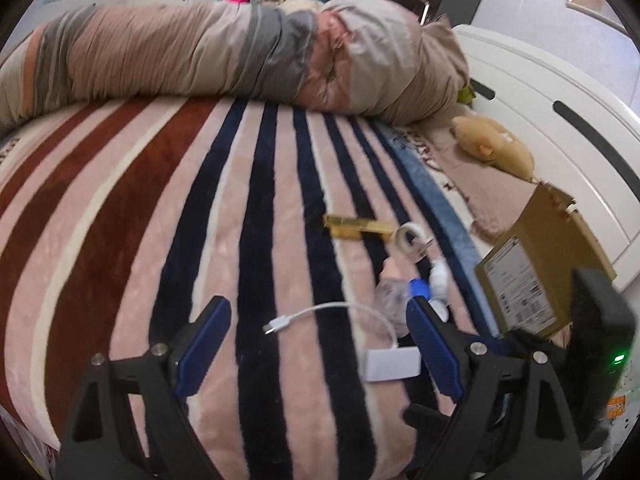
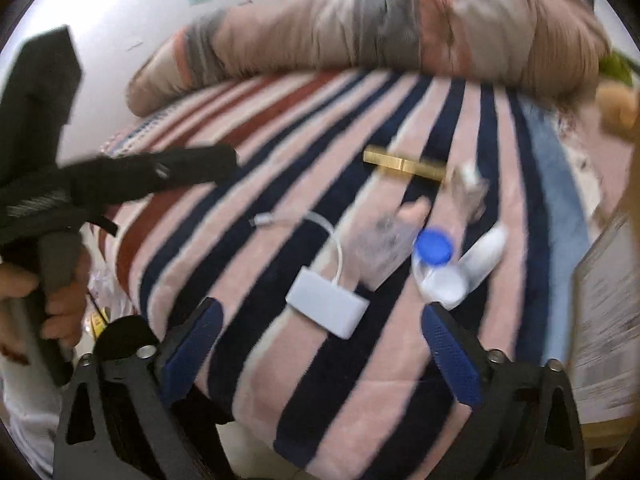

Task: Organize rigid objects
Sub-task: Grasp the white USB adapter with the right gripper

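Small objects lie on a striped blanket point(image 1: 200, 200). A white adapter box point(image 1: 390, 363) point(image 2: 326, 307) with a short cable point(image 1: 320, 314) sits nearest. Beyond it are a clear plastic bag point(image 2: 380, 246), a blue-capped bottle point(image 2: 434, 256), a white tube point(image 2: 486, 254), a gold bar point(image 1: 358, 227) point(image 2: 404, 166) and a tape roll point(image 1: 410, 238). My left gripper point(image 1: 320, 320) is open just above the blanket, with the adapter by its right finger. My right gripper point(image 2: 324, 320) is open, hovering over the adapter. The left gripper's body point(image 2: 120, 176) shows at the left of the right wrist view.
A cardboard box point(image 1: 536, 264) point(image 2: 604, 320) stands at the right edge of the bed. A rolled duvet point(image 1: 240, 56) lies across the far side. A plush toy point(image 1: 492, 144) rests by the white headboard point(image 1: 560, 92). The blanket's left half holds nothing.
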The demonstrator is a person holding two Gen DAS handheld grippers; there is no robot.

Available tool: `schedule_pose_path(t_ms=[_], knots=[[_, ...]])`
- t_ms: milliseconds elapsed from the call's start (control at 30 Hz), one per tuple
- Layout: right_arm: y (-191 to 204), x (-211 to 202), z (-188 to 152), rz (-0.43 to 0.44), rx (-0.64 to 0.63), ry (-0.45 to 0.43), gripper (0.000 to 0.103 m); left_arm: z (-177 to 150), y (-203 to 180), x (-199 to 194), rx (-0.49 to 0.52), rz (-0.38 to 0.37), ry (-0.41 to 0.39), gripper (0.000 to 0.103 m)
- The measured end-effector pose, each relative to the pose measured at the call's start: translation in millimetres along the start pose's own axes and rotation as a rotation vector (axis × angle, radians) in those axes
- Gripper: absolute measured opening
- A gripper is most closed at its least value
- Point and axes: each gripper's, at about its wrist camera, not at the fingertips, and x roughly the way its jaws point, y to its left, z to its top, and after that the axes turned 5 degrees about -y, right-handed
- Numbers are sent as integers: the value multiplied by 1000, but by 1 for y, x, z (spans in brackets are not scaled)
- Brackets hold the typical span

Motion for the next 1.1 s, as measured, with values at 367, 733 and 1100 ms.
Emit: schedule_pose_path(t_ms=[367,733,1100], knots=[[-11,19,-11,-62,37,-24,22,-9,-1,21,3,-6,46,87],[-17,11,-15,-55,75,-29,66,-7,-6,14,5,17,36,87],[-3,33,-12,-169,135,-60,47,-13,9,6,-15,28,40,87]])
